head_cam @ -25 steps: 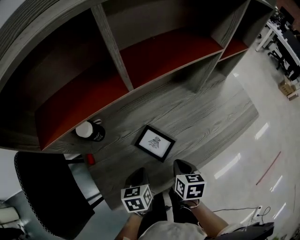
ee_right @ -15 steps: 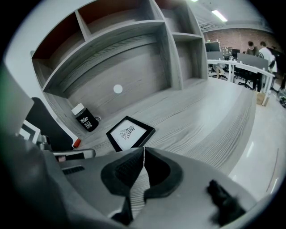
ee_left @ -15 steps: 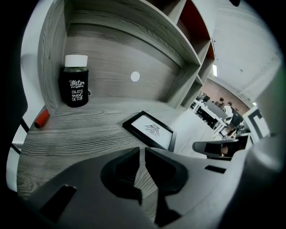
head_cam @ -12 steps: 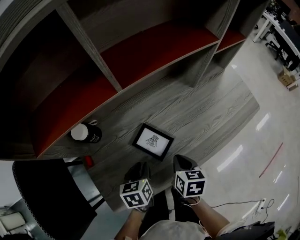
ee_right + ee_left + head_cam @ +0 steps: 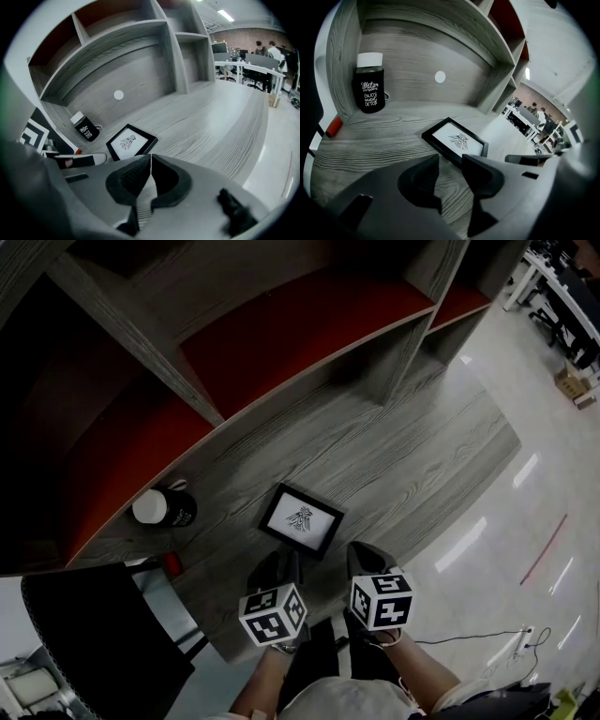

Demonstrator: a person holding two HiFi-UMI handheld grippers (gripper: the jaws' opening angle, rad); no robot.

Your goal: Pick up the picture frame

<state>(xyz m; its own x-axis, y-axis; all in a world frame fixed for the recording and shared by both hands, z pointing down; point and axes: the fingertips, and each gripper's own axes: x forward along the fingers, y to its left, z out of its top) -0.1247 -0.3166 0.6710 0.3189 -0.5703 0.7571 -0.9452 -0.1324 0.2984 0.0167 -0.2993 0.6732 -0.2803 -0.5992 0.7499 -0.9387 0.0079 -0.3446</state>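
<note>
Picture frame [image 5: 301, 519] flat, long axis diagonal; left jaws opening empty, right jaws clenched.

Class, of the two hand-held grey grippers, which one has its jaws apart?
The left gripper: its jaws are opening with nothing between them, while the right gripper has its jaws pressed together.

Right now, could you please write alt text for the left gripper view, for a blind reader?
A black picture frame lies flat on the grey wood-grain desk just ahead of the left gripper, whose jaws are opening with nothing between them. A black bottle with a white lid stands in the back left corner.
</note>
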